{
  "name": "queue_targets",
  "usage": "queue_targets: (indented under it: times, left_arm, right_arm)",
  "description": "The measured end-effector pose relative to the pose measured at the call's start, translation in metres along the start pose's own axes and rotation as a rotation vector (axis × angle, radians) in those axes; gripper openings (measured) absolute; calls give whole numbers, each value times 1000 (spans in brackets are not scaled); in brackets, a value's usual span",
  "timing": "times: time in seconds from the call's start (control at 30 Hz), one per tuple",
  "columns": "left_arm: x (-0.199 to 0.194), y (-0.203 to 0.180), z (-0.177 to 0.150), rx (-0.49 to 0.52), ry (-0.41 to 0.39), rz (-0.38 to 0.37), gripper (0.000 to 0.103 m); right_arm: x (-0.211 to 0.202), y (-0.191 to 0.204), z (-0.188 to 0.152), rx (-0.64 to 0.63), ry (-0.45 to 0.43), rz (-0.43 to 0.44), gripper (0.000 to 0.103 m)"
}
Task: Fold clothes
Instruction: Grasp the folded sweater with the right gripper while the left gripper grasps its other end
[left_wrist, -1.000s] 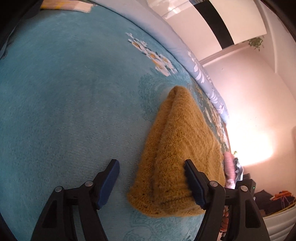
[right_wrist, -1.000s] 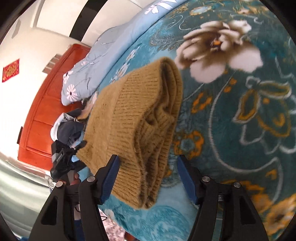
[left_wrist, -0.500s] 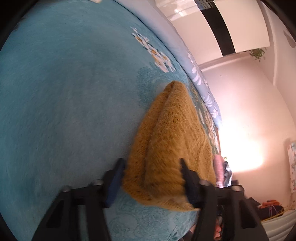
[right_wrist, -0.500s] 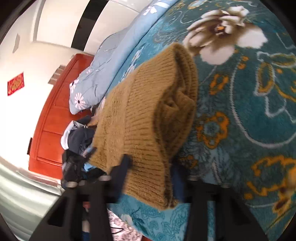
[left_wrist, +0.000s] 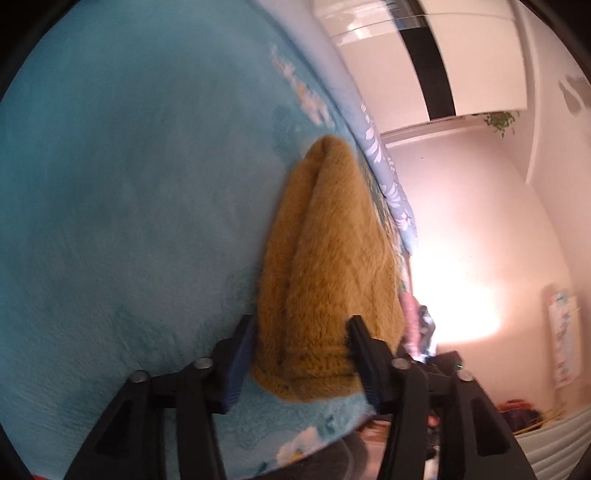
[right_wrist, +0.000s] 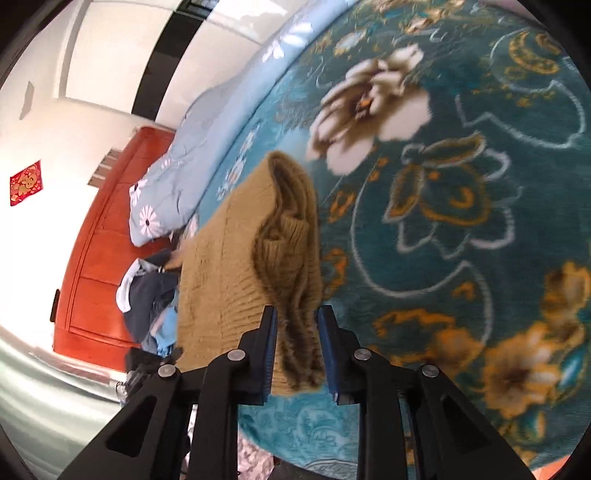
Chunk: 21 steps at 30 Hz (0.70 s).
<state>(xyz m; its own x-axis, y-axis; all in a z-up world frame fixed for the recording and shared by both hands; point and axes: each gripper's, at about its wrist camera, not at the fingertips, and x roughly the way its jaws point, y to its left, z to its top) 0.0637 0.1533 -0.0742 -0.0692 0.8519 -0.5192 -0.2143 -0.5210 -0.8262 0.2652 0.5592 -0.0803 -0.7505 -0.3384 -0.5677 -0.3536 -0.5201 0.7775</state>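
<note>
While both of my tongs worked the near hem, the folded mustard knit sweater (left_wrist: 325, 266) lay on the teal floral blanket (left_wrist: 129, 203) near the bed's edge, its far end narrowing toward a light blue floral quilt (right_wrist: 207, 147). My left gripper (left_wrist: 297, 354) straddled the sweater's near end, its jaws apart and having just widened again; the 2 blue pads sat just beside the knit, and whether they pressed it I couldn't tell through the blur. My right gripper (right_wrist: 297, 347) had just been closing, its jaws nearly together and clamped on the thick layered fold edge at the sweater's near corner (right_wrist: 299, 343). In the right view a heap of dark and blue clothes (right_wrist: 151, 295) sat just beyond the sweater, before a red-brown wooden headboard (right_wrist: 107, 258).
</note>
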Motion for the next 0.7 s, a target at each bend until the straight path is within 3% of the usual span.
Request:
queue_targets:
  times: [0.07, 0.13, 0.17, 0.33, 0.57, 0.6, 0.67, 0.7]
  left_arm:
    - [-3, -11, 9, 49, -38, 24, 75]
    - [3, -17, 18, 69, -28, 22, 78]
    - [10, -18, 22, 72, -14, 22, 78]
    - [52, -17, 43, 64, 69, 34, 79]
    - [56, -23, 43, 82, 68, 39, 78]
    - [55, -23, 42, 86, 62, 54, 75]
    - [51, -23, 39, 93, 47, 107, 56]
    - [49, -23, 37, 90, 42, 113, 50]
  right_arm:
    - [-3, 3, 2, -30, -29, 7, 32]
    - [-3, 7, 4, -53, -53, 24, 65]
    - [2, 9, 5, -58, -51, 36, 67]
    - [34, 15, 12, -51, -19, 21, 67]
    - [56, 25, 18, -28, -6, 16, 69]
    - [58, 27, 17, -35, -2, 11, 69]
    - [60, 29, 16, -34, 7, 10, 64]
    - [61, 30, 16, -33, 11, 10, 54]
